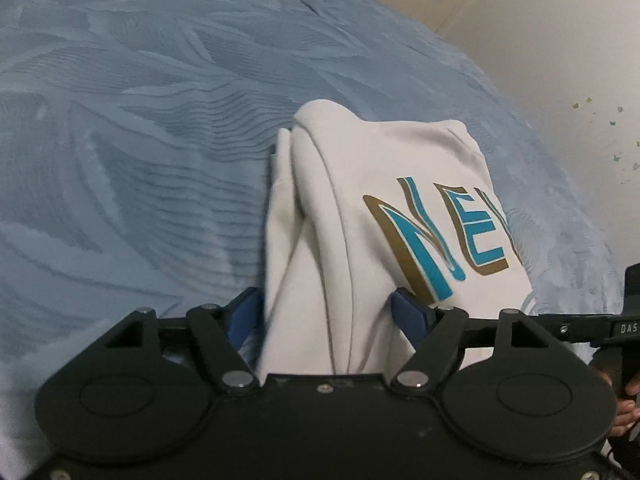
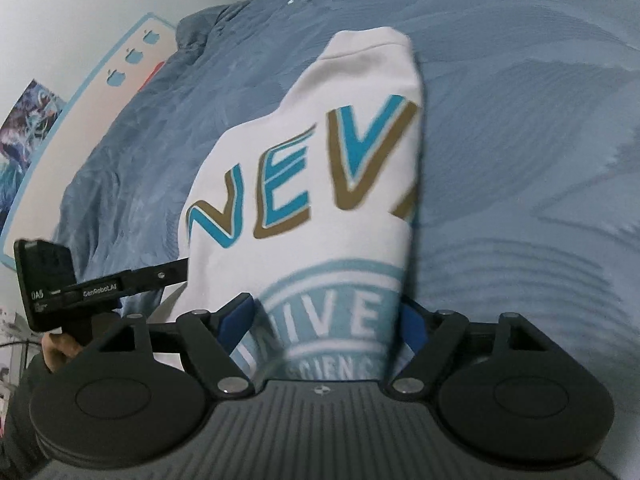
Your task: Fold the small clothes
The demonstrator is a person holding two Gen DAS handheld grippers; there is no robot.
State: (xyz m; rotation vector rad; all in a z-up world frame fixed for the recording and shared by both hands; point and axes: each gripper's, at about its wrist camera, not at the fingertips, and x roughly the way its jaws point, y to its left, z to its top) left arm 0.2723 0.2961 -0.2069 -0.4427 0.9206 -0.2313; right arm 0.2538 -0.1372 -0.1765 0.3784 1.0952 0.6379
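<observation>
Blue bedspread point(image 1: 140, 120) under white shirt point(image 1: 360, 220), both grippers gripping.

The left tongs point(image 1: 327, 312) straddle a bunched edge of the white sweatshirt point(image 1: 360, 216), blue pads point(image 1: 408, 312) at either side. It drapes over the blue bed point(image 1: 140, 120), teal-and-gold lettering rightward.

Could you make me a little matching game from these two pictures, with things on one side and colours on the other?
Things:
1. bedspread
2. sweatshirt
3. gripper pads
4. round crest

Colours:
A. dark blue
B. white
C. pale teal
D. grey-blue

Pairs: 1-D, 2-B, 3-A, 4-C
</observation>
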